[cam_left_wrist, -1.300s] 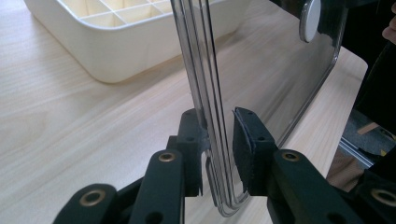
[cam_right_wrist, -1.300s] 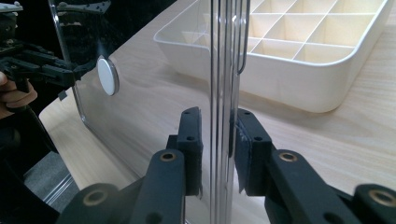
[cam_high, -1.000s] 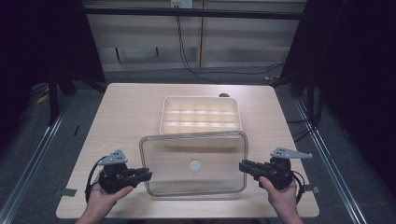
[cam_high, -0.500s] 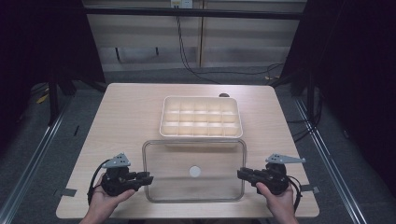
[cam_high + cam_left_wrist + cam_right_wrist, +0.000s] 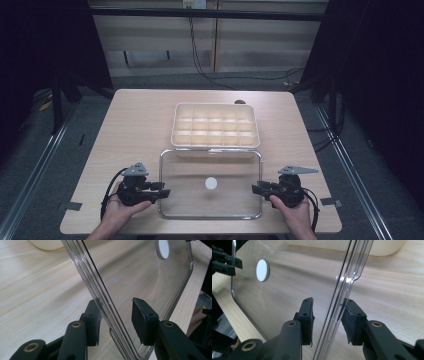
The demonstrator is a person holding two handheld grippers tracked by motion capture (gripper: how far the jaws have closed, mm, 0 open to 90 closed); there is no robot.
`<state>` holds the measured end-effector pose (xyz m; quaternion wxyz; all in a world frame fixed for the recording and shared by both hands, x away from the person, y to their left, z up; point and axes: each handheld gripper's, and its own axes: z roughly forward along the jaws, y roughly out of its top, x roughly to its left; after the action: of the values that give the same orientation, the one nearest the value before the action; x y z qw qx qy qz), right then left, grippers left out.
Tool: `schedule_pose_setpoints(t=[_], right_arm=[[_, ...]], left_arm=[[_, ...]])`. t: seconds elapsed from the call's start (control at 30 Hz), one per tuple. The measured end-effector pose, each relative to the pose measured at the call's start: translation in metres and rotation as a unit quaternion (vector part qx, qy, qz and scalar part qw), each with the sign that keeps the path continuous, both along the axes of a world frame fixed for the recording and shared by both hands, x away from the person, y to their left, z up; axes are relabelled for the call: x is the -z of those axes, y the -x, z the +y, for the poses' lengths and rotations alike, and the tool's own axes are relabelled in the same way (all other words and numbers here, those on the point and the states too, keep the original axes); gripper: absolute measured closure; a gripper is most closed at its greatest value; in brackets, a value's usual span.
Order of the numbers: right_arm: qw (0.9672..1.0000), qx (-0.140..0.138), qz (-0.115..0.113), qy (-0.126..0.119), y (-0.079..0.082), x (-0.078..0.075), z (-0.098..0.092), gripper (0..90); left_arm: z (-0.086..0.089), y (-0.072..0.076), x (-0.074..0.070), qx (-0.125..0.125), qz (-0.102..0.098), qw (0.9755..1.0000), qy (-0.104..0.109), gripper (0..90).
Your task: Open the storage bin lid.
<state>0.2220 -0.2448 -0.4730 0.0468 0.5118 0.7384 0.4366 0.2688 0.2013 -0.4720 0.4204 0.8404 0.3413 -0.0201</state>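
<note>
High view overlooks; 2 close views share the lid (image 5: 210, 197).

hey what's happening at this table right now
A person holds a tool in each hand, the left tool and the right tool, at the two short sides of a clear lid. The lid lies on the table, in front of a cream tray with compartments. Both tools' jaws have just been opening, with the lid's rim between them, so they seem to be letting go.

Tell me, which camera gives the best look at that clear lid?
The high view: the whole clear lid lies flat before the tray. The left and right gripper views show just its rim between open jaws, plus its white dot.
</note>
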Motion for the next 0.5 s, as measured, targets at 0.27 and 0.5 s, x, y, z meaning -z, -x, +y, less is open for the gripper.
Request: schedule_pose_setpoints(t=[0.27, 0.5], right_arm=[[0.9995, 0.002, 0.027, 0.017, -0.007, 0.009, 0.003, 57.6], [0.9987, 0.011, 0.041, 0.027, -0.011, 0.015, 0.004, 54.5]], left_arm=[[-0.002, -0.011, 0.01, -0.002, 0.021, 0.9996, -0.017, 55.4], [-0.002, -0.014, 0.015, -0.005, 0.028, 0.9993, -0.023, 55.3]])
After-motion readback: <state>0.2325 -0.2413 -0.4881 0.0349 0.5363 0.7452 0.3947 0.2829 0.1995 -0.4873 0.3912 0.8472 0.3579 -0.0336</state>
